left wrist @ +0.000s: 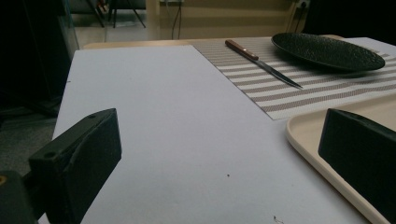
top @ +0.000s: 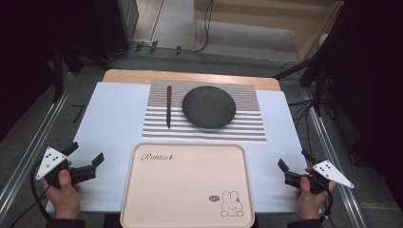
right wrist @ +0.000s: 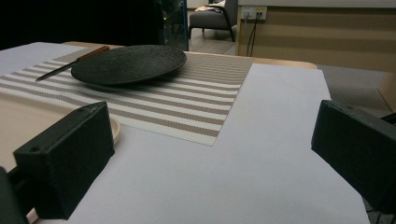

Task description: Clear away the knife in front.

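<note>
The beige tray [top: 185,190] with a rabbit drawing lies nearest, at 6 o'clock on the table, on the white sheet [top: 109,118]. At 8 o'clock the left gripper [top: 88,156] hovers just beside the tray's left edge, its 2 jaws spread wide with nothing between them; the left gripper view shows bare white sheet in the gap. At 4 o'clock the right gripper [top: 292,161] sits just off the tray's right edge, its jaws likewise released and empty. Farther off, at 12 o'clock, a striped placemat [top: 247,128] touches the tray's far side. On it rests a dark round plate [top: 209,107], and just beside the plate, at its 9 o'clock, lies a knife [top: 168,107] with a reddish-brown handle, blade pointing toward the tray. Both grippers are well apart from plate and knife.
</note>
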A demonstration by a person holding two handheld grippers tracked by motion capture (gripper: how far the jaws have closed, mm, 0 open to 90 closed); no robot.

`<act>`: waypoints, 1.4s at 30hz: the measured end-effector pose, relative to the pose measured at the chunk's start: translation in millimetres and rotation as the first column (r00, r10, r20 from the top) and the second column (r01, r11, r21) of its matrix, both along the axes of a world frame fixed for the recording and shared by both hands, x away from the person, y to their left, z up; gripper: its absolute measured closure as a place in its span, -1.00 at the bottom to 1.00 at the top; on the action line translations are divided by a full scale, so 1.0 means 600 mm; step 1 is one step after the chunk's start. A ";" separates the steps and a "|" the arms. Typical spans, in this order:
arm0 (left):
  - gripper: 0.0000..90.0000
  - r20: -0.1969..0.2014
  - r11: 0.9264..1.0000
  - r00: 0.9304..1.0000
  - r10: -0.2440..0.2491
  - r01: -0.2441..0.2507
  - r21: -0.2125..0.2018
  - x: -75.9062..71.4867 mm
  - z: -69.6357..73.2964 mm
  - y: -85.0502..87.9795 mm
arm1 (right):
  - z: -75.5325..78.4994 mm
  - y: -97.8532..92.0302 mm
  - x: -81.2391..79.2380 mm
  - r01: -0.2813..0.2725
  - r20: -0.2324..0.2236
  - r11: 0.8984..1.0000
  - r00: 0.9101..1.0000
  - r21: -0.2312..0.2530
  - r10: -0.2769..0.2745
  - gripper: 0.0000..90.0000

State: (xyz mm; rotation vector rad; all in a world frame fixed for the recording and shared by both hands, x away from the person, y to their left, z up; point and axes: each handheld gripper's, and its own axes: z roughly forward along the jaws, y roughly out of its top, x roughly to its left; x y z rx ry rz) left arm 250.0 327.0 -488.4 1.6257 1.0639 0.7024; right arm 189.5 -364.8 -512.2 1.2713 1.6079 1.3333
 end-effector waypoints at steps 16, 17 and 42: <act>-1.00 0.008 1.000 1.000 -0.016 0.016 0.019 -0.004 0.006 -0.011 | 0.003 0.004 -0.001 0.002 0.004 1.000 1.000 -0.007 -0.002 -1.00; -1.00 0.011 1.000 1.000 -0.017 0.017 0.011 -0.004 0.008 -0.012 | 0.003 0.004 -0.002 0.003 0.004 1.000 1.000 -0.005 -0.003 -1.00; -0.73 -0.031 0.994 0.994 -0.105 0.106 0.024 0.032 0.073 -0.117 | 0.009 0.009 -0.012 -0.001 0.014 1.000 1.000 -0.002 0.001 -1.00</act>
